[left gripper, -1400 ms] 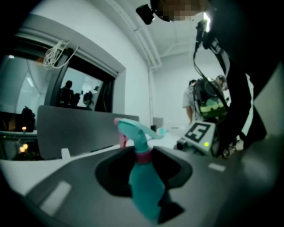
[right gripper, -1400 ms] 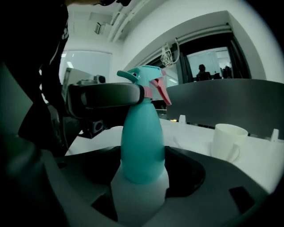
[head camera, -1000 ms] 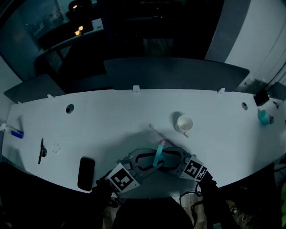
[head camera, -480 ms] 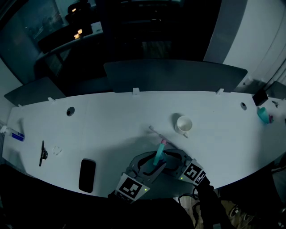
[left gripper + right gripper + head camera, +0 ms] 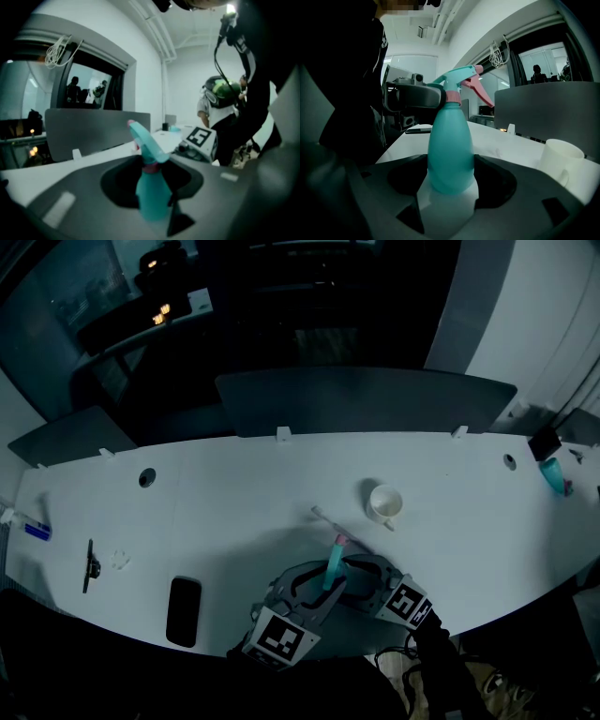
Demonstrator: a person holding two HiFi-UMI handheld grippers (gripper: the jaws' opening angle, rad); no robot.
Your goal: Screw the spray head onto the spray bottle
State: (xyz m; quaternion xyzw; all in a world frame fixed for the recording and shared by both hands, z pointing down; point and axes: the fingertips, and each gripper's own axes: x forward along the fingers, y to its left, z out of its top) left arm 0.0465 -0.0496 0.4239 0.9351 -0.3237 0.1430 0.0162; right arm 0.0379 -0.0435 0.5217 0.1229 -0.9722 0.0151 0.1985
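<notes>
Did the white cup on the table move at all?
No. The white cup sits just as far left of the round hole as it did before.

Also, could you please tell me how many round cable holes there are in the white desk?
2. One round cable hole sits near the left back edge of the white desk, the other near its right back edge. The near edge is partly covered, so more could be hidden.

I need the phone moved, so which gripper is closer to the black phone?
Left. The left gripper, jaws just closed further on the spray head, sits right of the phone; the right gripper, holding the spray bottle, is farther right.
</notes>
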